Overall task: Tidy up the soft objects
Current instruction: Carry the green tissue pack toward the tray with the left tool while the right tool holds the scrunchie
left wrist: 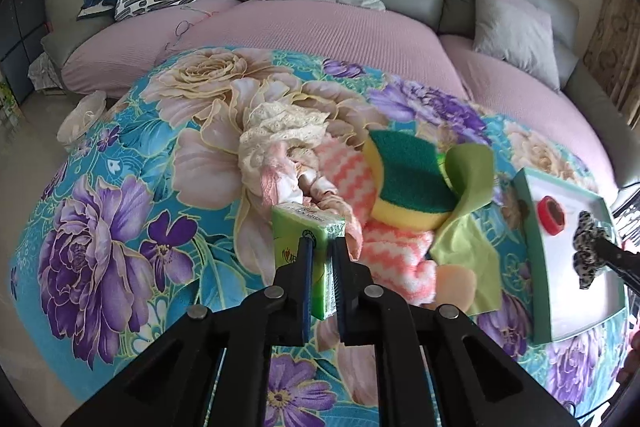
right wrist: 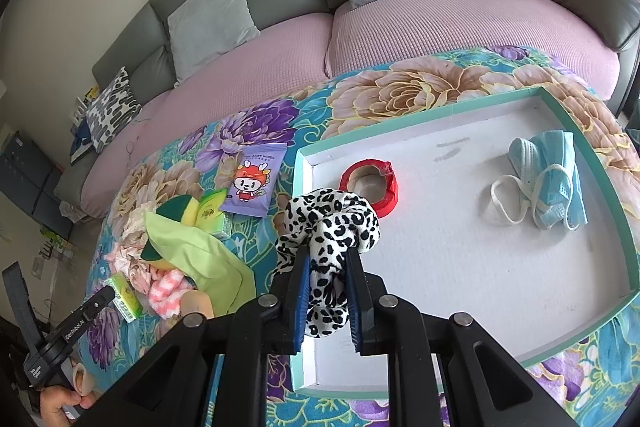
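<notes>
My left gripper (left wrist: 322,247) clamps a green tissue pack (left wrist: 308,259) above the floral blanket (left wrist: 100,227). My right gripper (right wrist: 328,267) grips a leopard scrunchie (right wrist: 328,223) over the tray (right wrist: 452,107); only its view shows the blue face mask (right wrist: 556,179) beyond the red tape roll (right wrist: 370,183).

Scrunchie (right wrist: 328,227) soft spotted cloth; tissue pack (left wrist: 308,247) glossy plastic wrap; tray (right wrist: 440,267) matt white floor; sponge (left wrist: 408,183) coarse green top.

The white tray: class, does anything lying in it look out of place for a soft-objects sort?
Yes: the red tape roll lies in the white tray beside a crumpled blue face mask. It is a rigid ring with a cardboard core, not a soft item like the mask or the leopard-print scrunchie held in the right gripper.
</notes>
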`<action>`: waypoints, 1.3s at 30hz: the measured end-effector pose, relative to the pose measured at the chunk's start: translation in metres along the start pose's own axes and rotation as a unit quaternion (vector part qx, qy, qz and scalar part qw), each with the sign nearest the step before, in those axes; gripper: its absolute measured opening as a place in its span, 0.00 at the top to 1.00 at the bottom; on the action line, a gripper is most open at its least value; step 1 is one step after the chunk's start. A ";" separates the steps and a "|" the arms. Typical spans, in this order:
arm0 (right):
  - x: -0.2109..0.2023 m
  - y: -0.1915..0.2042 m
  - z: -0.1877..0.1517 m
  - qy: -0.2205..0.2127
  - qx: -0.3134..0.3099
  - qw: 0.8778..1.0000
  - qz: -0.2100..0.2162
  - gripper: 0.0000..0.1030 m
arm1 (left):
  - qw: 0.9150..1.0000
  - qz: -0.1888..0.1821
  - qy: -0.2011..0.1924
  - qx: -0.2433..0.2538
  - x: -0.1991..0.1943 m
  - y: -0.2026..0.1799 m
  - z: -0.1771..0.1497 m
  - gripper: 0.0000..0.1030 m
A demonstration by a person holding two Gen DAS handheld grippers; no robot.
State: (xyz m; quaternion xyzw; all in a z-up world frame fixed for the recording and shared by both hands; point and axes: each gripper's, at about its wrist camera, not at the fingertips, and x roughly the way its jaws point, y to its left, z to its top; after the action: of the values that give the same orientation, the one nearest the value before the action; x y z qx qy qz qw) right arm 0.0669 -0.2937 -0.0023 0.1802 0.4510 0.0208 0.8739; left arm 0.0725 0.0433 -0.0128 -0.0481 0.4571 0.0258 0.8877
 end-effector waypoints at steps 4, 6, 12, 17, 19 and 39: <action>-0.004 0.001 0.000 -0.005 -0.003 1.000 -0.001 0.83 | 1.000 -0.013 -0.026 0.008 -0.019 -0.005 0.002 0.95; -0.010 0.002 0.000 -0.012 -0.005 1.000 -0.001 0.83 | 0.999 -0.026 -0.040 0.010 -0.030 -0.008 0.005 0.99; -0.022 -0.001 0.001 -0.026 -0.003 1.000 0.000 0.83 | 0.996 -0.042 -0.076 0.026 -0.056 -0.019 0.009 1.00; -0.018 -0.003 0.000 -0.018 0.000 1.000 0.000 0.83 | 0.998 -0.032 -0.049 0.021 -0.040 -0.013 0.004 0.97; -0.017 -0.001 0.000 -0.017 -0.002 1.000 0.001 0.83 | 0.999 -0.020 -0.027 0.008 -0.028 -0.005 -0.001 0.83; -0.018 -0.002 -0.004 -0.011 -0.008 1.000 -0.001 0.83 | 0.985 -0.073 0.128 -0.093 0.054 0.000 -0.029 0.42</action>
State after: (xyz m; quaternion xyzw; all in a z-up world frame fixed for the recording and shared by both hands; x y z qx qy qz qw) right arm 0.0527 -0.2975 0.0092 0.1730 0.4411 0.0217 0.8803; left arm 0.0808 0.0403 -0.0736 -0.1668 0.5580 -0.0031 0.8129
